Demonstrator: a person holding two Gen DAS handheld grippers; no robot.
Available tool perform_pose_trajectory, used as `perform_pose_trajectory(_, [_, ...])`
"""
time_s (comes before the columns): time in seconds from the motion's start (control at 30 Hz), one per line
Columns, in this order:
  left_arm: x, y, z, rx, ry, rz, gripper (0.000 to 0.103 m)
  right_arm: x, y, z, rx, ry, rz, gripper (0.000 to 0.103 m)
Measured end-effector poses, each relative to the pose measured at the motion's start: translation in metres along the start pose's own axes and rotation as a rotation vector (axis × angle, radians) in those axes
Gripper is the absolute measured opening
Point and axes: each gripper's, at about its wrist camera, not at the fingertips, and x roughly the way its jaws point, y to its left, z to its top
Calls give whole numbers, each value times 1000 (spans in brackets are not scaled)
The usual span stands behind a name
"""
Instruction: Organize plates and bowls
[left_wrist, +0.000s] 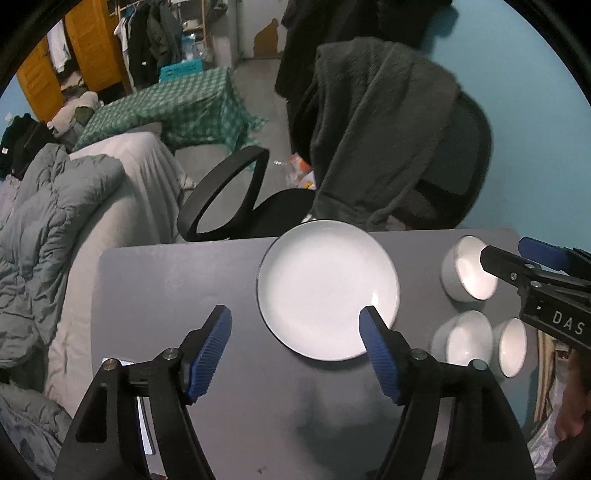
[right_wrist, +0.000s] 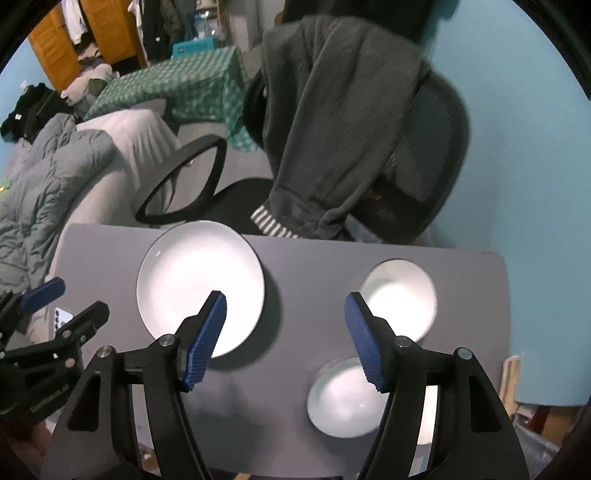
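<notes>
A large white plate (left_wrist: 328, 288) lies on the grey table (left_wrist: 177, 295) near its far edge; it also shows in the right wrist view (right_wrist: 201, 280). Three white bowls stand to its right: a far one (left_wrist: 467, 267) (right_wrist: 400, 295), a near one (left_wrist: 463, 338) (right_wrist: 343, 398), and a third (left_wrist: 511, 345) mostly hidden behind my right finger in the right wrist view. My left gripper (left_wrist: 295, 328) is open and empty above the table, just left of the plate's near edge. My right gripper (right_wrist: 284, 314) is open and empty, hovering between the plate and the bowls.
A black office chair (left_wrist: 424, 147) draped with a dark grey garment stands behind the table's far edge. A bed with grey bedding (left_wrist: 74, 206) lies to the left. A small white object (left_wrist: 122, 363) lies at the table's near left.
</notes>
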Motion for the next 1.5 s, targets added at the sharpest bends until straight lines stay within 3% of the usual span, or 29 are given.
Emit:
perform_pose_trajectory(0.33, [-38, -11, -25, 23, -43, -77, 73, -49, -21, -38, 109, -59, -23, 66])
perform_pose_trajectory(0.93, [-52, -51, -47, 184, -18, -158, 73, -85, -64, -108, 332, -67, -95, 66])
perform_pose_trajectory(1.5, [-48, -80, -37, 239, -1, -203, 73, -86, -88, -119, 404, -59, -110, 66])
